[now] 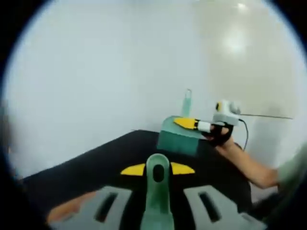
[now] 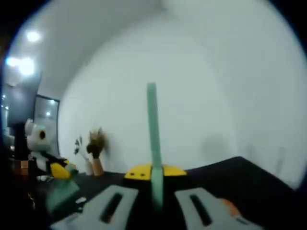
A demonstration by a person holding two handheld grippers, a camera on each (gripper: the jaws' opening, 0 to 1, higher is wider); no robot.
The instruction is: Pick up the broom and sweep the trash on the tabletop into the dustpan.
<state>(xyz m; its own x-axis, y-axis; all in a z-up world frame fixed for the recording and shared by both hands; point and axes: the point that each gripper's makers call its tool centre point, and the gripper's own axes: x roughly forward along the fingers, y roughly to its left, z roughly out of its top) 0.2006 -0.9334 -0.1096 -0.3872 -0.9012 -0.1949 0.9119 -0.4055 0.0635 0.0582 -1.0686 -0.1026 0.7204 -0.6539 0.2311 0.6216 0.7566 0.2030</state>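
Note:
My left gripper [image 1: 158, 168] is shut on a green broom handle [image 1: 158, 191] with a hole at its tip, which runs up between the yellow-tipped jaws. Across the black tabletop [image 1: 96, 165] stands a teal dustpan [image 1: 177, 136] with its thin handle upright. My right gripper [image 1: 184, 123], held by a gloved hand, grips the dustpan near the base of that handle. In the right gripper view, my right gripper [image 2: 154, 171] is shut on the upright green dustpan handle [image 2: 153, 129]. At the far left there, the left gripper [image 2: 60, 170] carries the blurred green broom head [image 2: 62, 196].
A person's forearm [image 1: 249, 165] reaches in from the right. Small vases with dried plants [image 2: 96, 153] stand at the table's far side against a white wall. A dark window [image 2: 19, 105] is at the left. The table's edge [image 1: 144, 132] runs just behind the dustpan.

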